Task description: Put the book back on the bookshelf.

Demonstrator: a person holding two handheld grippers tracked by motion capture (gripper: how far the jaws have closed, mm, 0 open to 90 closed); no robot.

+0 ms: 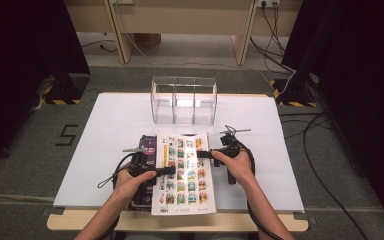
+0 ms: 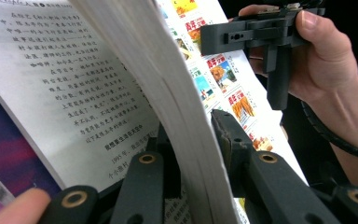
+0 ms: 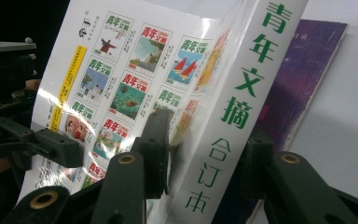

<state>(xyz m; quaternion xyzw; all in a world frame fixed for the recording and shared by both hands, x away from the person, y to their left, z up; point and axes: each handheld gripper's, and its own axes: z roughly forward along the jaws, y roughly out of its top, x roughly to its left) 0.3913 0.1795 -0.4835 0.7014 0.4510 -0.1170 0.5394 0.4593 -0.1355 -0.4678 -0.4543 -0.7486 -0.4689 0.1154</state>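
Left tool (image 1: 167, 170) gripped pistol-style, forearm entering from the near edge of the desk (image 1: 110, 125), jaws pointing right. Clamped on the fore edge of the white book (image 1: 182, 172): one jaw against a printed text page, the other against the back cover, thick page block between them. Right tool (image 1: 204, 154) held in the same manner, jaws pointing left, closed across the spine (image 3: 235, 112) with one jaw on the cover and one behind. Book positioned near the middle of the near edge, raised and tilted between both tools. Glossy cover, grid of small colour thumbnails, yellow strip along one side, green characters on white spine. Matte purple book (image 1: 147, 145) flat beneath, toward the left. Clear rigid three-compartment box (image 1: 184, 100) at the far edge, centred.
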